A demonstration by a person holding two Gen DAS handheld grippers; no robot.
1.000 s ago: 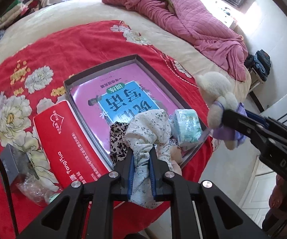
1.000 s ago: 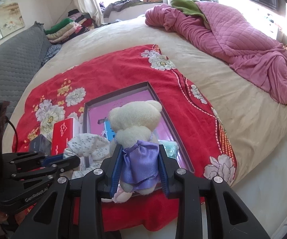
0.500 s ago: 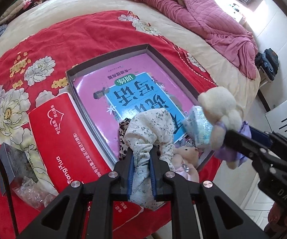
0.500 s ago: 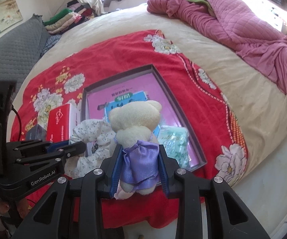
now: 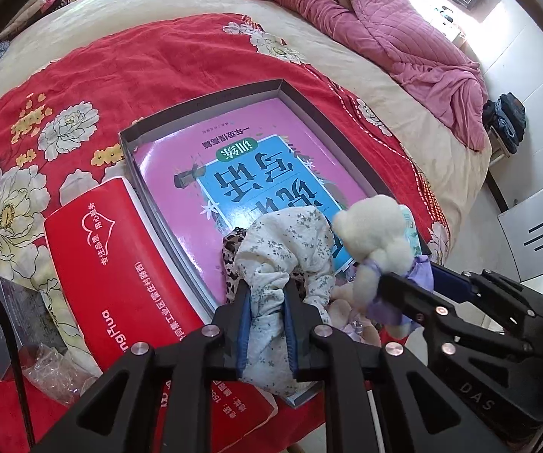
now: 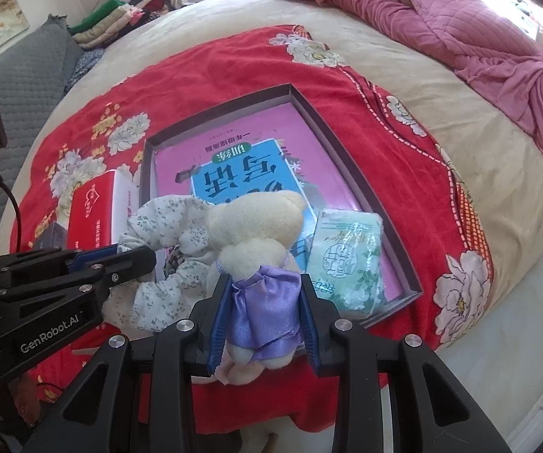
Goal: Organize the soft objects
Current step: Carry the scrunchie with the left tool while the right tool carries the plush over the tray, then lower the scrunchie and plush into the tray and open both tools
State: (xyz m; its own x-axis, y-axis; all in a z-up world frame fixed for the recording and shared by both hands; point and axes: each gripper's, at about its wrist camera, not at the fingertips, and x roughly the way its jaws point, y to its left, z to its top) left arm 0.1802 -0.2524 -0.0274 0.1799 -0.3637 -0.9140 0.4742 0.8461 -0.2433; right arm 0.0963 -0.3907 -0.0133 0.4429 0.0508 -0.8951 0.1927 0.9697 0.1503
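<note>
My left gripper (image 5: 267,294) is shut on a white floral scrunchie (image 5: 290,241), held over the near end of a grey tray (image 5: 203,104). My right gripper (image 6: 265,294) is shut on a cream teddy bear in a purple dress (image 6: 256,226); the bear also shows in the left wrist view (image 5: 380,234), right of the scrunchie. The scrunchie shows in the right wrist view (image 6: 165,219), left of the bear. A leopard-print scrunchie (image 5: 231,249) and a small pink plush (image 5: 341,302) lie in the tray below. A green tissue pack (image 6: 346,256) lies at the tray's near right corner.
A pink and blue book (image 5: 248,173) fills the tray floor. A red tissue box (image 5: 120,264) lies left of the tray on the red floral blanket (image 5: 120,64). A small dark box (image 5: 14,317) and clear wrapper (image 5: 56,373) sit at the left. A pink quilt (image 5: 384,30) lies behind.
Both grippers have moved forward over the tray. The bear has come in from the right edge of the bed and is now beside the scrunchie above the tray's near end.
</note>
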